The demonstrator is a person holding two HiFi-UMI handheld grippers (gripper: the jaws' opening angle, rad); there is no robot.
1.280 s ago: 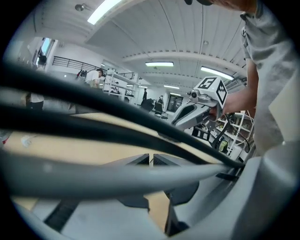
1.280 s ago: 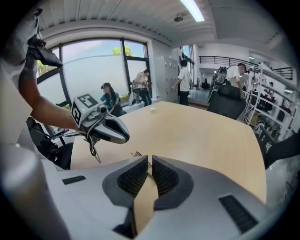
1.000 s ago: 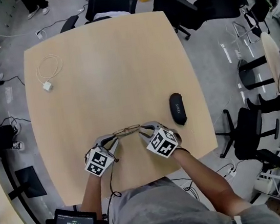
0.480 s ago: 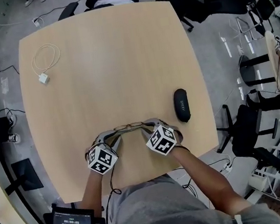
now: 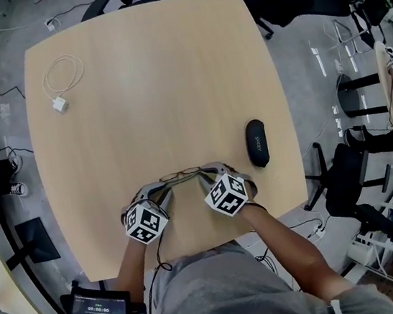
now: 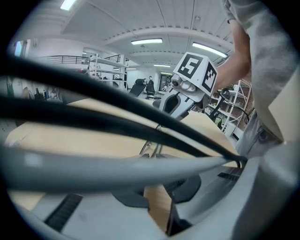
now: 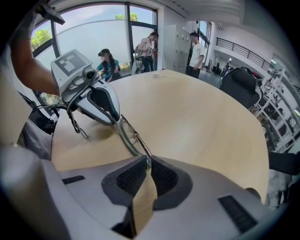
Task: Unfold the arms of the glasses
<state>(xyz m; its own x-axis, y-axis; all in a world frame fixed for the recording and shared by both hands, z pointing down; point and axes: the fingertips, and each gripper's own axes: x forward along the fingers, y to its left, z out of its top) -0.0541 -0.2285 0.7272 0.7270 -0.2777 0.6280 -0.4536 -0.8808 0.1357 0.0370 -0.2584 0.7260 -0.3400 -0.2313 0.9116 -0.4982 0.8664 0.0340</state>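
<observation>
Two grips on thin wire glasses [image 5: 179, 174] — left gripper [image 5: 164, 188] apparently clamped, right gripper [image 5: 201, 177] closing.

On table [image 5: 148, 72] — glasses [image 5: 179, 174] left of case [image 5: 256, 143]

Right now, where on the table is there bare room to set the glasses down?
Bare: the middle and far half of the table, between the cable at far left and the case at right. Crowded: the near edge round the glasses.
</observation>
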